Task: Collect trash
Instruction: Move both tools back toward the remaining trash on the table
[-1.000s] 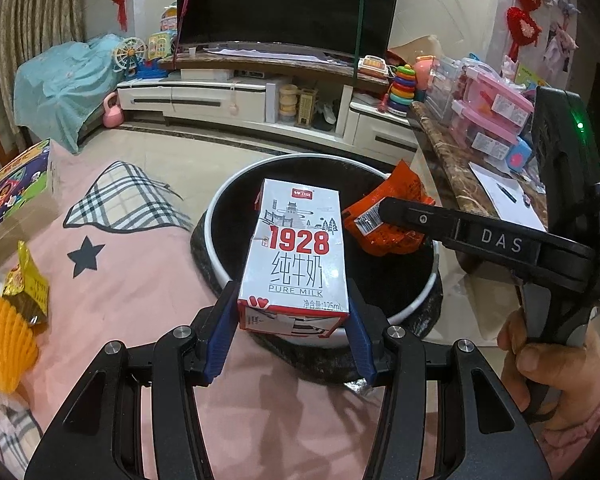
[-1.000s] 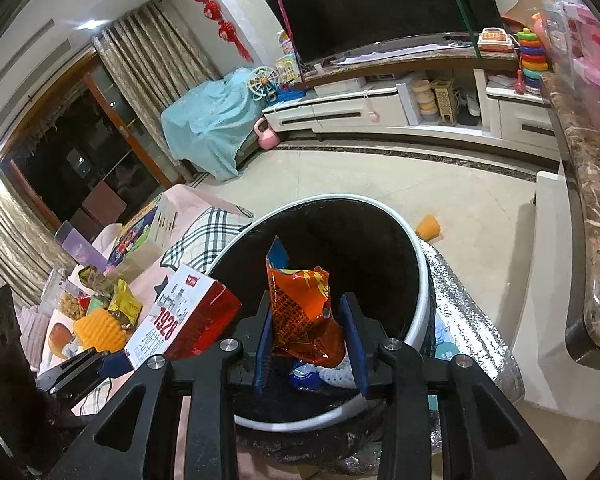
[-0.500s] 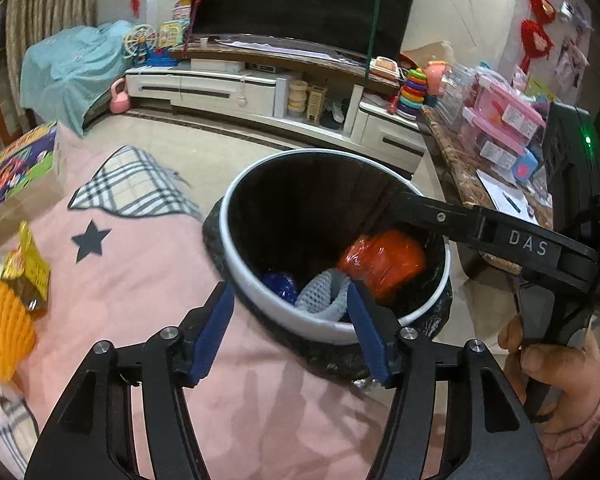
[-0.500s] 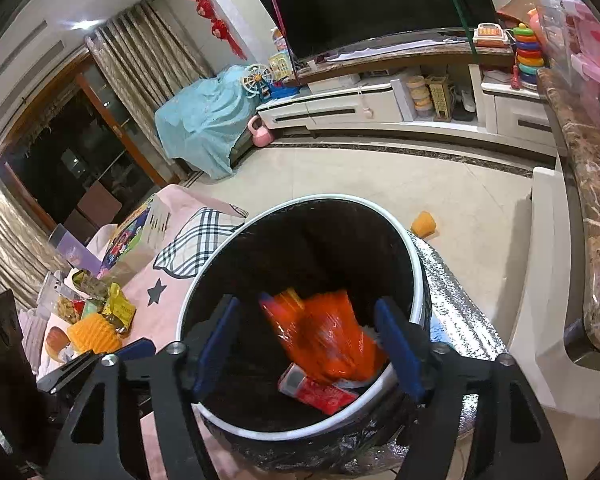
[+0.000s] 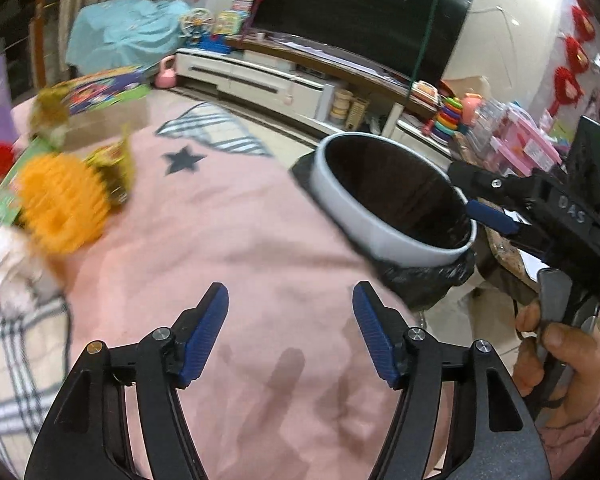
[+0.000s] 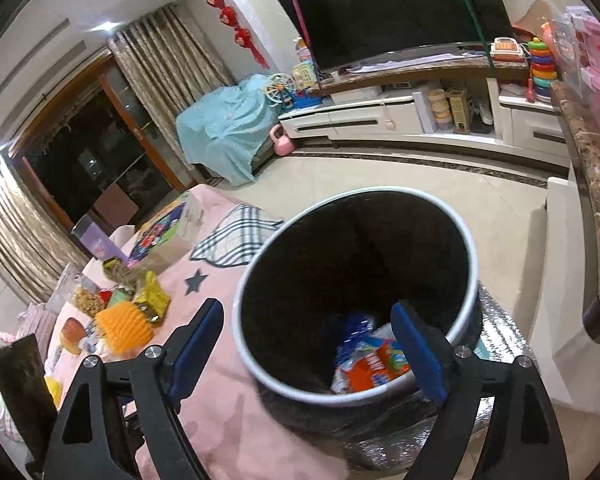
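Both the left gripper (image 5: 290, 330) and right gripper (image 6: 306, 350) are shown with fingers apart and empty. Wrappers are seen inside the white-rimmed bin (image 6: 470, 240) at lower centre. More trash, seemingly an orange foam net (image 5: 60, 204) and snack packets (image 6: 152, 300), is left on the pink desk (image 5: 220, 220) at far left.

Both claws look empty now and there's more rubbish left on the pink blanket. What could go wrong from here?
1. The trash bin stands right against the pink blanket; a reaching arm might knock its rim.
2. The yellow foam net sits among packets, so the open left gripper may catch two things or squash it.
3. The right gripper hangs open over the bin and could bump it.
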Available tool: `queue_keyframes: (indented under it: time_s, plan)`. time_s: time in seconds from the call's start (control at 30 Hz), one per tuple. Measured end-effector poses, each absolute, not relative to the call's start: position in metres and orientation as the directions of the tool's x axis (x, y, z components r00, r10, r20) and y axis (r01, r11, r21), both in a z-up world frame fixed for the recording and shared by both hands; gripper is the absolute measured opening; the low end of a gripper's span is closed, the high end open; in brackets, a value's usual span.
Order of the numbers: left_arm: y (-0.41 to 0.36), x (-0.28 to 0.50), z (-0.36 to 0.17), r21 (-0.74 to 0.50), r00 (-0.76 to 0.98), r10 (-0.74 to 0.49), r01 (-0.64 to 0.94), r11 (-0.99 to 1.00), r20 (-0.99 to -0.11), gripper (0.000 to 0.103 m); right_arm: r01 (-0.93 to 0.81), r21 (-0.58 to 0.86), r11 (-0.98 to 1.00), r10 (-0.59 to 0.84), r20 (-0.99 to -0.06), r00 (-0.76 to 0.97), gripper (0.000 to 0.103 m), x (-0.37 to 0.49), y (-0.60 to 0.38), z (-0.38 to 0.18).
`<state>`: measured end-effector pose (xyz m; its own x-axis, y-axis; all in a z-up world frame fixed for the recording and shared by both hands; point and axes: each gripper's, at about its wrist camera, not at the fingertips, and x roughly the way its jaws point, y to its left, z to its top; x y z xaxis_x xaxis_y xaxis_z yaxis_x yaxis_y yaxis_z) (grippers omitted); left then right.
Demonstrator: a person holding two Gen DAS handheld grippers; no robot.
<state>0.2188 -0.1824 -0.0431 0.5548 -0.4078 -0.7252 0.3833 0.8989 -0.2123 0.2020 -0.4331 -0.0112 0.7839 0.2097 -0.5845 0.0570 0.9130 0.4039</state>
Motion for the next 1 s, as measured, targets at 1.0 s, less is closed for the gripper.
queue_keyframes:
  time_s: [1.0]
  plan:
    - [-0.014, 0.183, -0.065, -0.23, 0.647, -0.214, 0.061, 0.971, -0.731, 0.07, -0.174, 0.402, 0.899, 0.411, -0.637, 0.652, 0.091, 0.193, -0.269, -0.05]
